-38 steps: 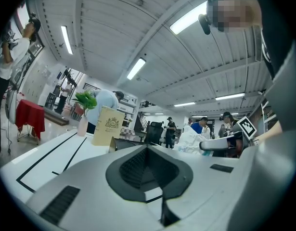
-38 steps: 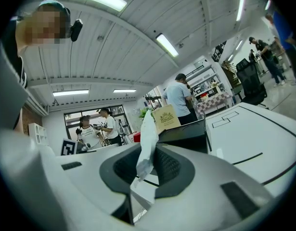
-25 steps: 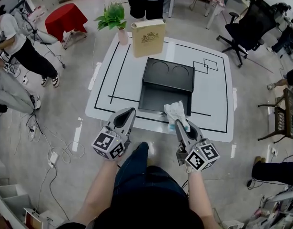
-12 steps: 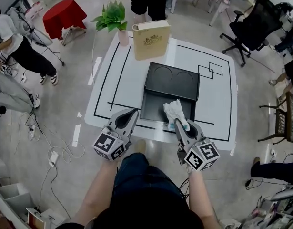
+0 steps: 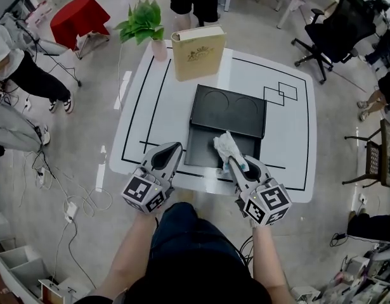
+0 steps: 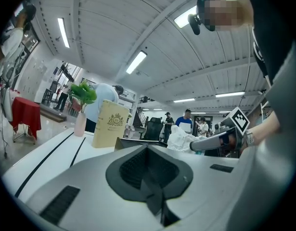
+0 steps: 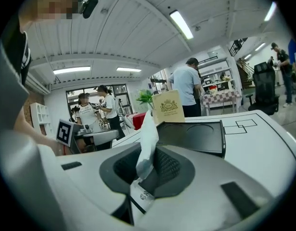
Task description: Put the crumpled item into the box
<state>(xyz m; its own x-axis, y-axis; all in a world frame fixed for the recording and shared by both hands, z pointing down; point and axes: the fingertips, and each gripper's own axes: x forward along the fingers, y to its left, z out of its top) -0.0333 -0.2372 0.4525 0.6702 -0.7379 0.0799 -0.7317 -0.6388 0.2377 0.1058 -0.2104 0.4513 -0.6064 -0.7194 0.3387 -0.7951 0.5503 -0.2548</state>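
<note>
A black box [image 5: 207, 143] lies open on the white table, its lid [image 5: 229, 109] folded back on the far side. My right gripper [image 5: 234, 164] is shut on a crumpled white item [image 5: 226, 148] and holds it over the box's near right corner. In the right gripper view the crumpled item [image 7: 148, 137] sticks up from between the jaws, with the box [image 7: 193, 134] just ahead. My left gripper [image 5: 164, 158] hovers at the table's near edge, left of the box, shut with nothing in it. The left gripper view shows the crumpled item [image 6: 179, 138] at its right.
A beige upright book-shaped case [image 5: 198, 52] and a potted plant [image 5: 143, 23] stand at the table's far edge. The white table [image 5: 163, 100] has black lines taped on it. A red stool [image 5: 77, 19], an office chair [image 5: 337, 33] and several people surround the table.
My right gripper has carried the crumpled item a little forward and left, from the box's near rim to above its open part. The left gripper has barely moved.
</note>
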